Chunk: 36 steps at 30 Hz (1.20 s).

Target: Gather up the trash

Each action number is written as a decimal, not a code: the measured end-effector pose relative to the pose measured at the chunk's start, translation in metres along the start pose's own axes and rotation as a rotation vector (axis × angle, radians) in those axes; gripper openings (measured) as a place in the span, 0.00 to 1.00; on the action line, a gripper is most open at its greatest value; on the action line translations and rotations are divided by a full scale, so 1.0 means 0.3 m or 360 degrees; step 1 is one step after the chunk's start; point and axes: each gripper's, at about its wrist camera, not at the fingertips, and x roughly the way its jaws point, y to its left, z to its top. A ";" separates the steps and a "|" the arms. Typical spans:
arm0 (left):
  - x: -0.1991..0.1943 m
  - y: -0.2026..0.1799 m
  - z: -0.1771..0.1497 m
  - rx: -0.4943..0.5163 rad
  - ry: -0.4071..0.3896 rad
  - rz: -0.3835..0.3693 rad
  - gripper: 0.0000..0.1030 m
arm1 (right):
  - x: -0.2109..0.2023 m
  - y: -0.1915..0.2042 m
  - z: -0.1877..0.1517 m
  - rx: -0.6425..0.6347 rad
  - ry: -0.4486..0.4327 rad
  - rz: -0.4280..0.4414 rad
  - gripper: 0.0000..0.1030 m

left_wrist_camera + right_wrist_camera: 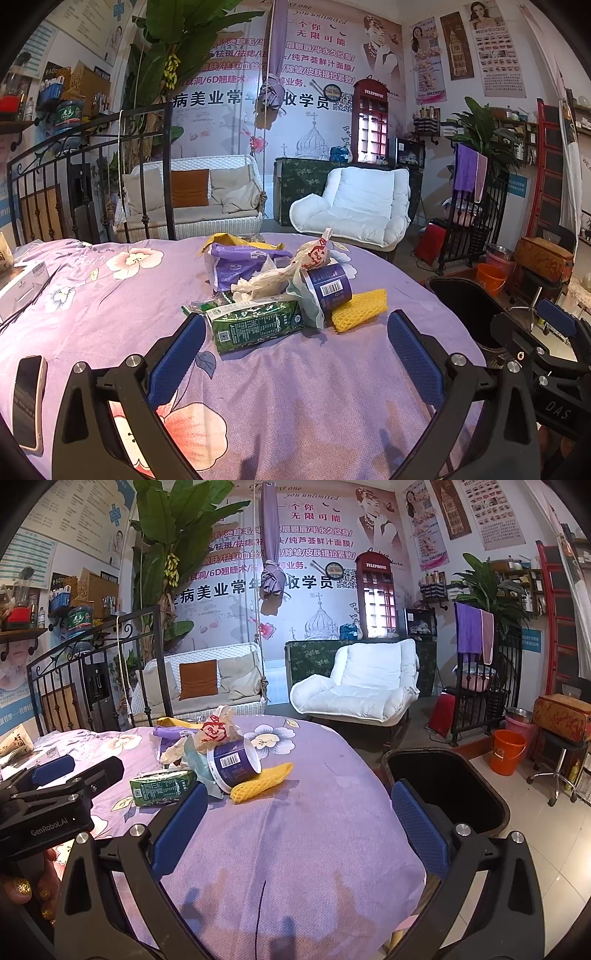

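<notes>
Both tools are released, holding nothing: the left tool (295,354) and right tool (295,827) hover over bare purple cloth on the tabletop (280,398). The trash heap (273,288) lies ahead, mid-tabletop: green carton (255,325), blue cup (234,762), yellow foam net (262,781). The black bin (443,775) stands just past the right edge. Only the left view shows a phone (27,398)

A lilac cloth printed with large pink-and-white flowers (122,291) covers the bench, and on it lie a green printed drink carton (255,325), a dark blue paper cup with a white barcode label (330,286), a yellow foam net sleeve with a diamond mesh pattern (360,310) and a purple plastic packet (240,266). A white crumpled bag carries a red printed figure (314,253). Beside the bench stands a black plastic bin (443,786), and an orange bucket (508,751) sits on the pale tiled floor.
</notes>
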 end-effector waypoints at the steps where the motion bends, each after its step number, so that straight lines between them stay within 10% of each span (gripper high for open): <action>1: 0.000 0.000 0.000 -0.0001 0.0001 0.0000 0.95 | 0.000 0.001 -0.001 0.0000 0.0001 0.0001 0.96; 36: 0.007 -0.007 -0.026 0.0006 0.0027 -0.0004 0.95 | 0.012 0.018 -0.016 -0.0005 0.0039 0.0011 0.96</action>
